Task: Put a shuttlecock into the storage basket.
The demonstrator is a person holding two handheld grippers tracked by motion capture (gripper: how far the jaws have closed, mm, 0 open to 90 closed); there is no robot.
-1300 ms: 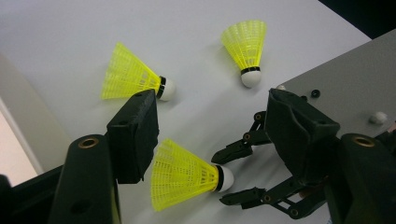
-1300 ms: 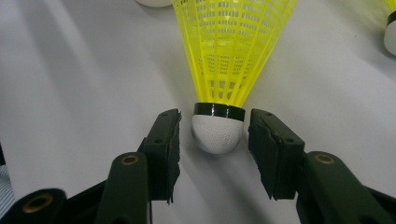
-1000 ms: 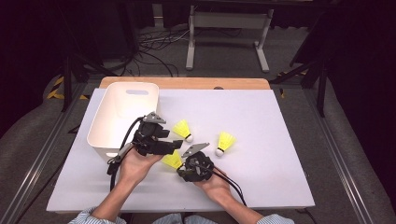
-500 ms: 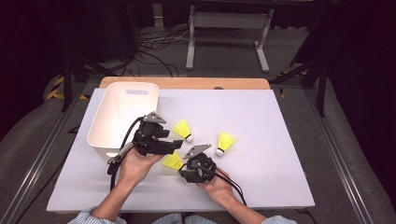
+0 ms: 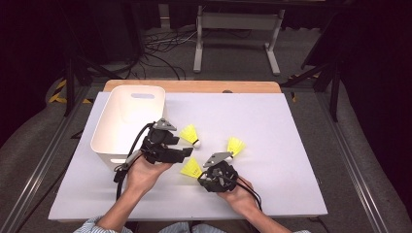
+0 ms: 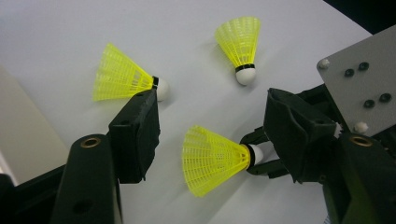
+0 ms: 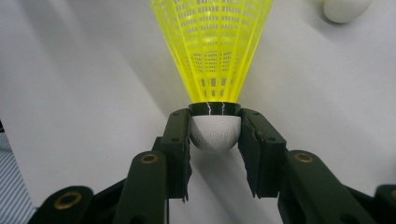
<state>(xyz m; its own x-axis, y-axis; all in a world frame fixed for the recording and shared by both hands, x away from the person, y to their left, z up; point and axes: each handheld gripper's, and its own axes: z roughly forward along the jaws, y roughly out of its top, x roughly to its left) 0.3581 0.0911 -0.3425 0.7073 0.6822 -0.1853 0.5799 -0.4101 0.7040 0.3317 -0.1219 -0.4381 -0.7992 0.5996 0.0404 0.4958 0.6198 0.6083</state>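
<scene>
Clamped the white cork of a yellow shuttlecock (image 7: 212, 70) in the right gripper (image 7: 215, 135) near the desk's (image 5: 291, 145) front edge, left gripper (image 6: 210, 140) open beside it.

- The white bin (image 5: 127, 124) blocks the left of the high view, its wall just beside the left gripper (image 5: 187, 154).
- Two loose yellow shuttlecocks (image 5: 190, 134) (image 5: 235, 145) lie ahead of the grippers.
- The white table (image 5: 291, 145) lies bare across the frame's right half and upper centre.
</scene>
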